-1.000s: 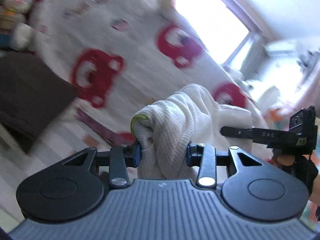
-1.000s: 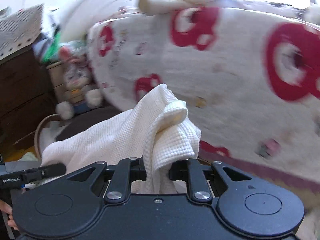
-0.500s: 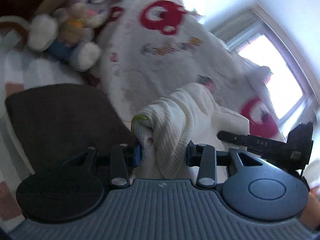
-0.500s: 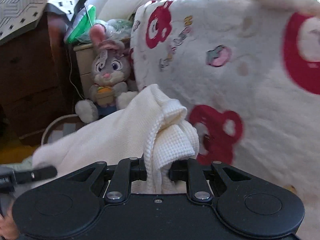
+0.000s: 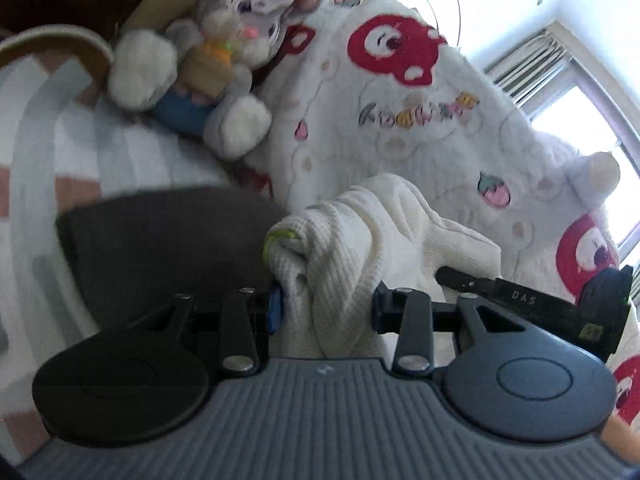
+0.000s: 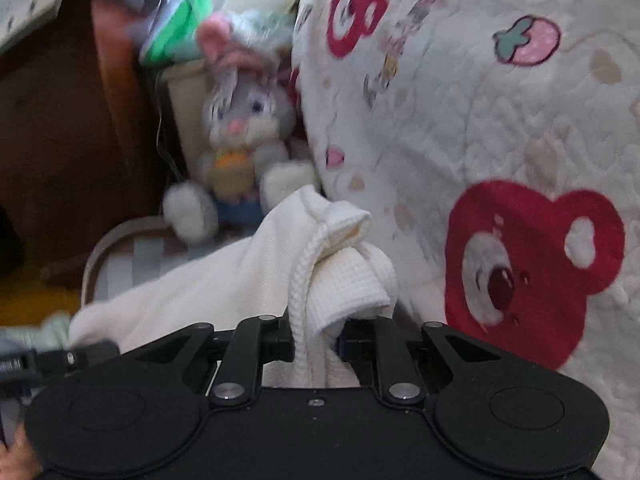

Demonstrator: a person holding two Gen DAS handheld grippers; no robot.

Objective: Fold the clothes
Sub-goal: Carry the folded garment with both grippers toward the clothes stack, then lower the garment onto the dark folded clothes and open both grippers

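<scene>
The white waffle garment (image 5: 360,248) bunches between both grippers' fingers, left gripper (image 5: 326,312) and right gripper (image 6: 316,346) each clamped on it.

Left gripper (image 5: 326,308) pads buried in bunched white garment (image 5: 360,256); contact faces unseen. Right gripper (image 6: 316,346) same, cloth fills gap. Garment's lower part hidden behind both gripper bodies; type indeterminate. Plush rabbit (image 6: 244,140) blurred, ear tops cut at 12 o'clock in left view. Green item (image 6: 180,24) at 11 o'clock smeared, unidentifiable. Blanket (image 6: 480,120) lettering unreadable.
</scene>
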